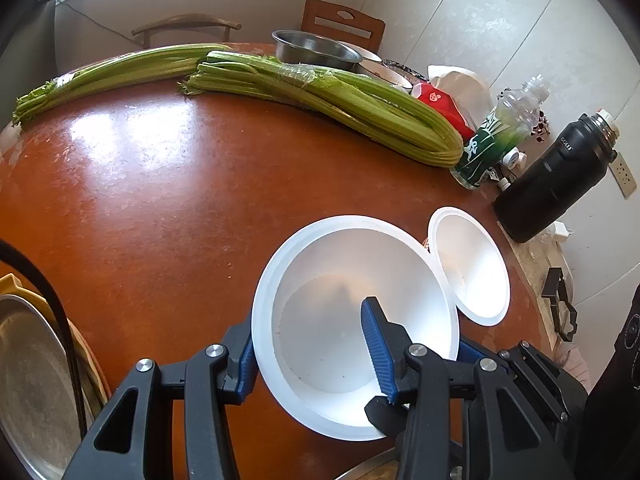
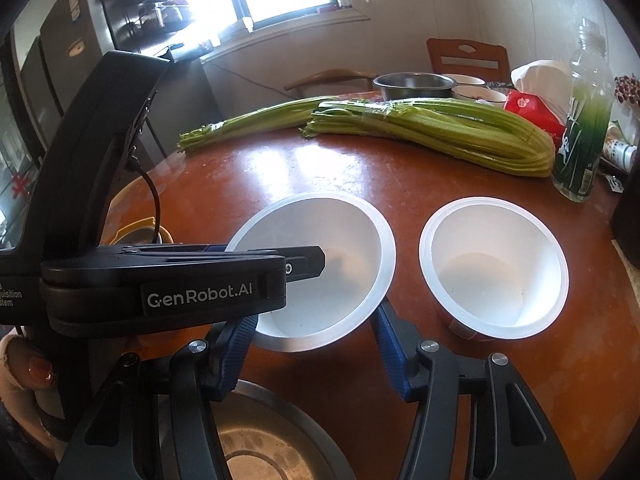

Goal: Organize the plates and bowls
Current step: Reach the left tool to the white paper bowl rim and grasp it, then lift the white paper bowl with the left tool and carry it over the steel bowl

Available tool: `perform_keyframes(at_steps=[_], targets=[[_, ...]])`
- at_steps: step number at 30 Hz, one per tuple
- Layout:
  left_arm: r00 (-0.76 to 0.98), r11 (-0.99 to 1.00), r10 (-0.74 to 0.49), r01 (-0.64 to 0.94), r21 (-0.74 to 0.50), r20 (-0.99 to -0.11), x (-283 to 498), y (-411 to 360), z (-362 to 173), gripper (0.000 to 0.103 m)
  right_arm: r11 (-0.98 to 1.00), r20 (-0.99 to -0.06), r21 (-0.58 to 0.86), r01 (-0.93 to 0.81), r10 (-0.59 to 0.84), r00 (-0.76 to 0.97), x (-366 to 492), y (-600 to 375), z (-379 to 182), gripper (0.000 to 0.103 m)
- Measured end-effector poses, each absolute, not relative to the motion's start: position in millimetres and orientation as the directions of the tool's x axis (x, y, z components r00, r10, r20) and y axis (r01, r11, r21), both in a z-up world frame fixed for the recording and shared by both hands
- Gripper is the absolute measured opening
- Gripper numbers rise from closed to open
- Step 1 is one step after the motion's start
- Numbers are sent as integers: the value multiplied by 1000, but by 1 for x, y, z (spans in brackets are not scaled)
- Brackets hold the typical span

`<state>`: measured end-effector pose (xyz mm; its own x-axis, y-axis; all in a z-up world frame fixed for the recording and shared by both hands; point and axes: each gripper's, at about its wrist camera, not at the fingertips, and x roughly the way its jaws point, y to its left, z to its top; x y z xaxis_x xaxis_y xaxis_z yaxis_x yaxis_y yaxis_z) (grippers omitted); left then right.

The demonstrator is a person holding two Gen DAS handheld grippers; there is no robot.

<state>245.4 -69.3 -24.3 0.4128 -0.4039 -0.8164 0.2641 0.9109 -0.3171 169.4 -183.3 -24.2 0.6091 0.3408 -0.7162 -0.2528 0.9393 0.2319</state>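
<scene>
Two white plastic bowls stand on the brown round table. My left gripper (image 1: 308, 344) straddles the wall of the nearer bowl (image 1: 340, 264), one blue finger inside, one outside; its jaws stand fairly wide and I cannot tell if they clamp the wall. The second bowl (image 1: 472, 264) sits just right of it. In the right wrist view the left gripper's body (image 2: 180, 280) reaches into the nearer bowl (image 2: 344, 224), and the second bowl (image 2: 496, 268) stands apart on the right. My right gripper (image 2: 316, 344) is open and empty, just in front of the nearer bowl.
Two celery bundles (image 1: 320, 96) lie across the table's far side. A steel basin (image 1: 316, 50), small bowls, a red packet, a green bottle (image 1: 496, 136) and a black flask (image 1: 556, 176) crowd the far right. Metal plates sit at the near edge (image 1: 28, 380) (image 2: 264, 440).
</scene>
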Motion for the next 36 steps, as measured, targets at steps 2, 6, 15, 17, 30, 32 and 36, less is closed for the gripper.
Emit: perform_keyframes(at_steps=[2,6,15,17,30,32,36], targets=[[421,909,-409,266,-321,-810,241,-68,-20,47,938,-711,233,-256,344,613,167,-184,-21,60],[438,909,-411,267,-321,-799,233,-65,-12,47,935,-698,232,-268,352,623,160,-182,-13,60],[483,913,-403,267,-307,-777,211,-57,9,47,929,-670,219,-298,365,646,140,-175,4,60],[492,915,-400,266,-304,-773,206,-56,12,47,928,-665,216,-304,368,651,135,-173,8,60],[550,924,-381,258,-283,-743,169,-48,34,47,919,-630,204,-338,387,673,106,-170,25,60],[553,923,-383,259,-285,-740,165,-47,36,47,918,-626,201,-342,389,676,102,-170,28,60],[565,924,-381,259,-282,-732,156,-46,42,47,916,-617,200,-349,394,681,96,-171,31,60]])
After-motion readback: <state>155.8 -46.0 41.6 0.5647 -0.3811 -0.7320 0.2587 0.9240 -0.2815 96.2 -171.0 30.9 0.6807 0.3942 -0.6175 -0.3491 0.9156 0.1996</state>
